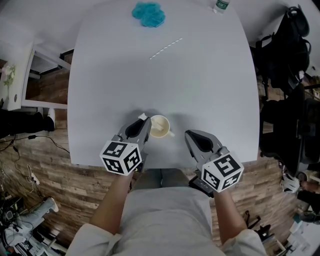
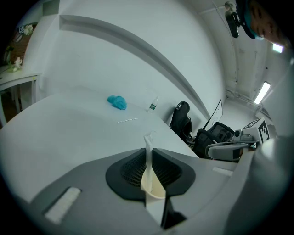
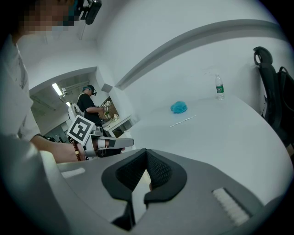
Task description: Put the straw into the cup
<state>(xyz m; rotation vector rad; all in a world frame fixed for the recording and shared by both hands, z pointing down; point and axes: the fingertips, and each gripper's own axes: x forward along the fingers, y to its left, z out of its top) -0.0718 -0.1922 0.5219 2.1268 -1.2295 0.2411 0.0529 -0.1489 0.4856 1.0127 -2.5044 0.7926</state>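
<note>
Closest in, the person's forearms (image 1: 117,200) reach to the near edge of the white worktop (image 1: 210,90). The left hand-held gripper (image 1: 142,122) has its jaws drawn almost together on a thin white flap of the cup (image 1: 160,126). In the left gripper view, that flap stands edge-on between the pads and the cream cup (image 2: 154,186) sits low in the gap. The cup stands on the worktop just right of this gripper's tips.

The right hand-held gripper (image 1: 192,135) lies just right of the cup, not touching it. Its jaws (image 3: 146,153) meet at the tips with nothing between them.

The straw (image 1: 166,49) lies flat on the worktop well ahead of both grippers, apart from the cup. Beyond it are a blue crumpled thing (image 1: 148,14) and, further right, a bottle (image 1: 220,5).
</note>
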